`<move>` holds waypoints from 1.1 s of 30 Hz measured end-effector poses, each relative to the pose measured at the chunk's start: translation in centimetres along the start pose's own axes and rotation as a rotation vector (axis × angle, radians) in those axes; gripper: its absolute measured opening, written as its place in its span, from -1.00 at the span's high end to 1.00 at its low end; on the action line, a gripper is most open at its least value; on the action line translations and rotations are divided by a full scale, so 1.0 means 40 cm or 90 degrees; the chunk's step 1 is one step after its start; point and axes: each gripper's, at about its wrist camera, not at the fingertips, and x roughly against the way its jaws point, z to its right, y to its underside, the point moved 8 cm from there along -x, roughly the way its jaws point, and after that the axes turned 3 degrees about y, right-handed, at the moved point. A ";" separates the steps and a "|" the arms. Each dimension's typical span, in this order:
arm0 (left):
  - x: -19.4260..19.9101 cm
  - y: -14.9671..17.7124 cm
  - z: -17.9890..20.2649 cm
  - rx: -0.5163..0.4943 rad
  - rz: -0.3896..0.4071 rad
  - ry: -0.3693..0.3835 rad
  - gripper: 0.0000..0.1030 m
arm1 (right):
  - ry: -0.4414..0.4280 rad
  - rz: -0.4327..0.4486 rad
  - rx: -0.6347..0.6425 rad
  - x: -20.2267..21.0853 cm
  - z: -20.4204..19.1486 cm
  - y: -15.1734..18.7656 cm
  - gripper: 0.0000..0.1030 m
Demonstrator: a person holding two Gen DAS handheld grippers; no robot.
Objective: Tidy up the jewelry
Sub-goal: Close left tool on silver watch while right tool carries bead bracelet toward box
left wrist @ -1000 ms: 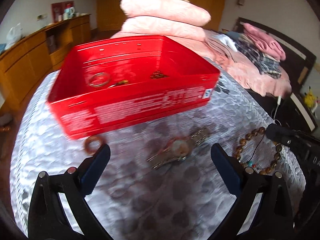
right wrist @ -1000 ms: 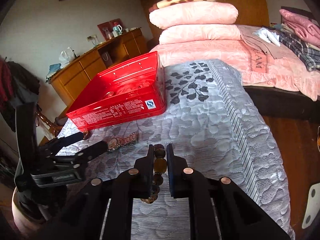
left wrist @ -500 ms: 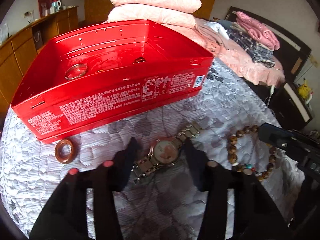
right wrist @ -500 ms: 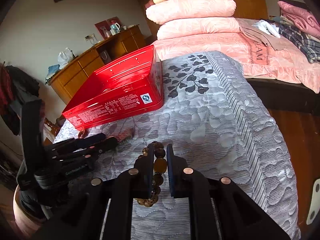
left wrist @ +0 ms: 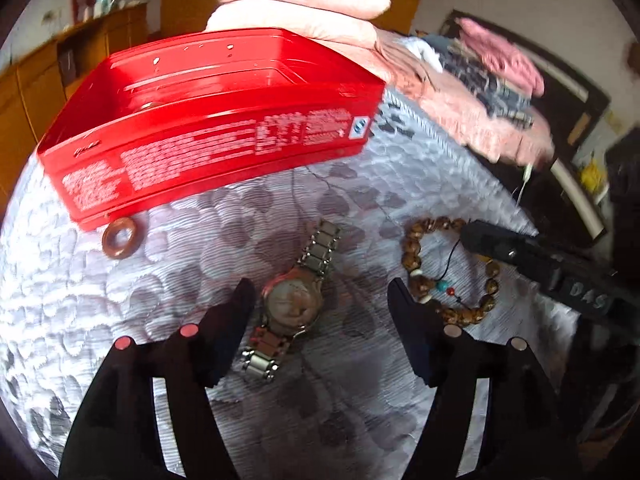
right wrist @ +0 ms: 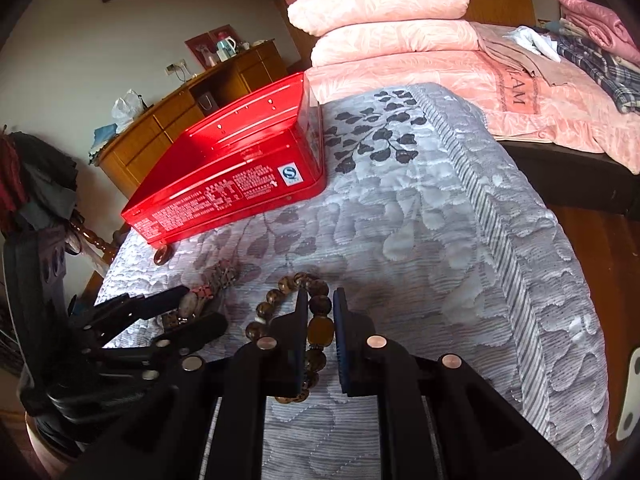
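Left gripper (left wrist: 320,300): I'm holding it spread wide, its dark fingers straddling the watch.
Watch (left wrist: 294,304): round pale dial, linked metal band, lying flat on the quilt between my fingers.
Right gripper (right wrist: 320,312): I'm pinching a round bead of the bracelet.
Bracelet (left wrist: 448,268): brown wooden beads, at 2 o'clock from the watch.
Ring (left wrist: 121,237): brown, at 10 o'clock, touching the tin.
Tin (left wrist: 208,128): glossy red rectangle at 12 o'clock.
Quilt (right wrist: 440,240): grey, leaf-stitched.
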 end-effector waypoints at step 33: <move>0.330 -0.073 -0.101 0.079 0.187 0.001 0.44 | -0.021 0.096 0.117 0.140 -0.163 -0.137 0.76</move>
